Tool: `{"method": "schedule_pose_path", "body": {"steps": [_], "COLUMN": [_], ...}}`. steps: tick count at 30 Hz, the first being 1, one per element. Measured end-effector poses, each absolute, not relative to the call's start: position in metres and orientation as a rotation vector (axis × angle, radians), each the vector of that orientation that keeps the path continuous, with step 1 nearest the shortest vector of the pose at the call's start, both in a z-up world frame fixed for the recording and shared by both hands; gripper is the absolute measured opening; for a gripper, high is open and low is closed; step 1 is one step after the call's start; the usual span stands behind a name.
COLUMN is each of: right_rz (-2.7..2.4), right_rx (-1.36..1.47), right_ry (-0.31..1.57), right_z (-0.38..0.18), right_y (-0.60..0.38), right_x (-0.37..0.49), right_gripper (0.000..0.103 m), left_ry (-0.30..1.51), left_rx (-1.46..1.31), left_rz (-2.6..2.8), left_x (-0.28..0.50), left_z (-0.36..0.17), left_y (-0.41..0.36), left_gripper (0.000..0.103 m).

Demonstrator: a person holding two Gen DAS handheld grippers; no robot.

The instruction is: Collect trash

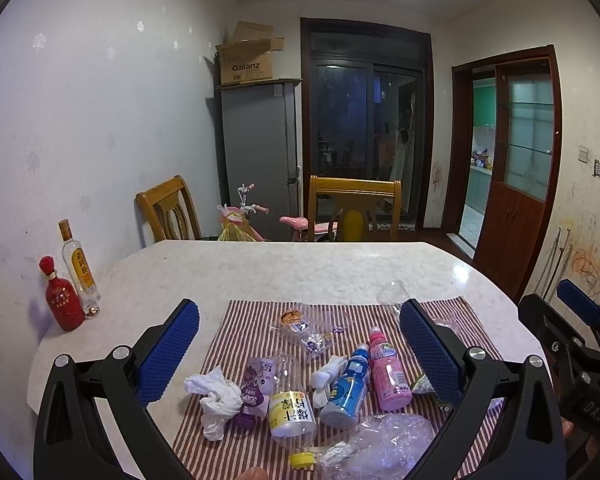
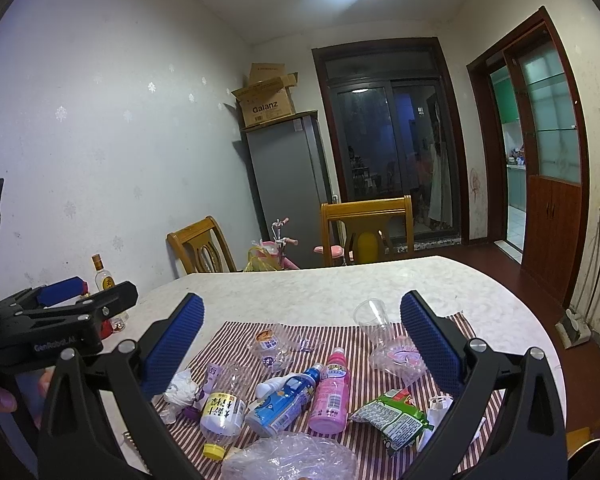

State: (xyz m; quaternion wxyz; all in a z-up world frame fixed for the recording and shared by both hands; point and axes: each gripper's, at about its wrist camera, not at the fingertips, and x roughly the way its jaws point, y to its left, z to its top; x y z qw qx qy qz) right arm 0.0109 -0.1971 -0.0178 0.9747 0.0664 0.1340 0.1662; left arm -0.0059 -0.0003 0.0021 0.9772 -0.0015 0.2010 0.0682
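While both tongs hang spread and empty above the striped mat [image 1: 252, 320], none of the litter is gathered yet.

Largest first: the marble table [image 1: 260, 268] runs ahead of the tongs, and the mat lies below and between their tips. On it the crumpled clear bag [image 1: 384, 444] sits nearest, under the left gripper [image 1: 300, 344]; just beyond lie the yellow-capped bottle [image 1: 292, 412], blue bottle [image 1: 346, 390] and pink bottle [image 1: 386, 372], long axes running roughly away from the tongs, caps differing. The green wrapper [image 2: 392, 416] lies toward the right gripper [image 2: 302, 340], inside its right finger, likely that hand's easier pick. Smallest, the white tissue [image 1: 216, 398] sits by the left tongs' left finger.
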Motion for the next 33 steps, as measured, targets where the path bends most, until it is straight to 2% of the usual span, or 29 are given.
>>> {"method": "schedule_pose_path", "body": {"steps": [18,33], "right_rz": [0.332,0.312], "right_rx": [0.130,0.158], "right_ry": [0.329,0.424], "right_z": [-0.030,-0.049], "right_y": [-0.191,-0.199], "right_x": [0.029,0.063], "right_gripper": [0.099,0.099], "left_ry": [0.466,0.609], "left_rx": [-0.031,0.018], "left_rz": [0.150,0.142], "left_x": [0.013,0.049], "left_z": [-0.020,-0.061], "left_y": [0.023,0.025], "left_gripper": [0.097,0.097]}}
